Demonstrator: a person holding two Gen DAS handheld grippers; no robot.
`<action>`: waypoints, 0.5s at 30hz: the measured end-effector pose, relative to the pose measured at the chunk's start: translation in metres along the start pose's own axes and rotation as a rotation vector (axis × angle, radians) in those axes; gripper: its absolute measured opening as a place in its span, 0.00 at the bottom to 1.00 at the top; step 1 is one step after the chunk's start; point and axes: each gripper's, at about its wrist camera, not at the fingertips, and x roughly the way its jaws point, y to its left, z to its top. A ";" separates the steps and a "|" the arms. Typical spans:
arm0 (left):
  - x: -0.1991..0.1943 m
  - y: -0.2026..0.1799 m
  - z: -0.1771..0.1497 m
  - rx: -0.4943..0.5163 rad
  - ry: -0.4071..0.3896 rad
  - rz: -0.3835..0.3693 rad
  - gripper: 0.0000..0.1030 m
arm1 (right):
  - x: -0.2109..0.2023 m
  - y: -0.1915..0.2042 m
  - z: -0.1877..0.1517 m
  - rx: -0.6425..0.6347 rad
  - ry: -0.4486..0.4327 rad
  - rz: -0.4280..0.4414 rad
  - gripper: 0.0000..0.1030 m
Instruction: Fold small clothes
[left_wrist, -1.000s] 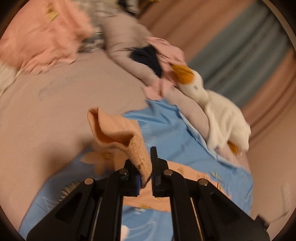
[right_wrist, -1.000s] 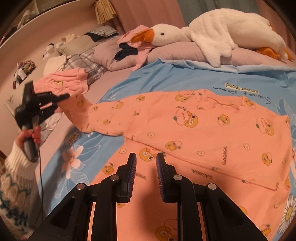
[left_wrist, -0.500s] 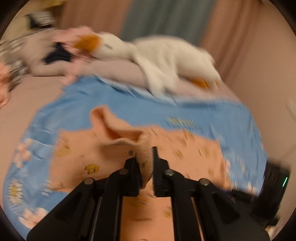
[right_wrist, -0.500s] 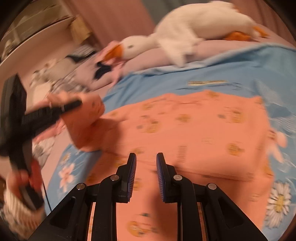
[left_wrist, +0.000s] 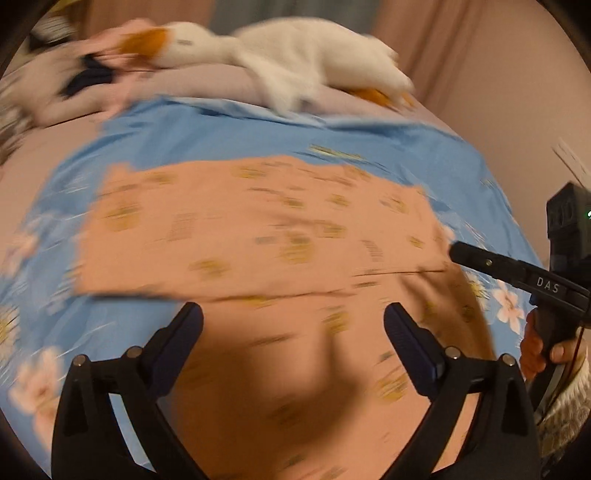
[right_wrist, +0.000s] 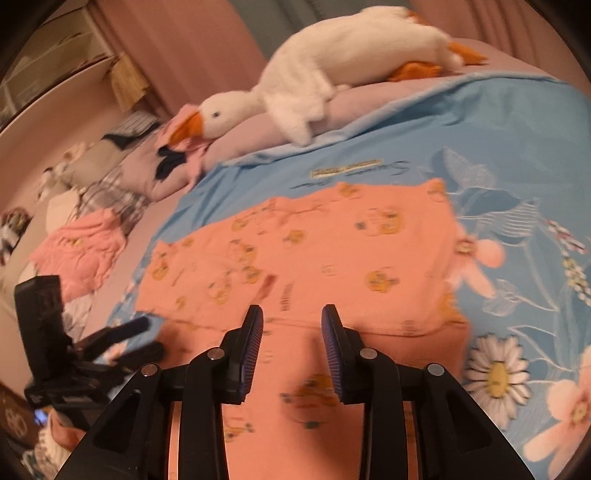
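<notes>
Left gripper (left_wrist: 293, 323) at bottom of its frame had just been opening, fingers spread wide with nothing between them, over the near part of the orange garment (left_wrist: 258, 229); right gripper (right_wrist: 291, 326) at bottom center had also just been opening, fingers partly apart and empty above the same garment (right_wrist: 314, 251). Garment lay folded flat mid-frame on the blue floral sheet (right_wrist: 517, 155) on the bed. Farther back, white goose plush (right_wrist: 332, 59) lay along the upper frame, pink clothes (right_wrist: 81, 254) at left.
</notes>
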 end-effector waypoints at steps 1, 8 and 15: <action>-0.011 0.011 -0.005 -0.025 -0.012 0.029 0.99 | 0.007 0.007 0.000 -0.021 0.021 0.007 0.31; -0.050 0.093 -0.042 -0.260 -0.035 0.106 0.99 | 0.076 0.033 0.007 0.022 0.150 0.029 0.31; -0.054 0.116 -0.053 -0.351 -0.030 0.086 0.99 | 0.099 0.044 0.014 0.005 0.156 -0.022 0.25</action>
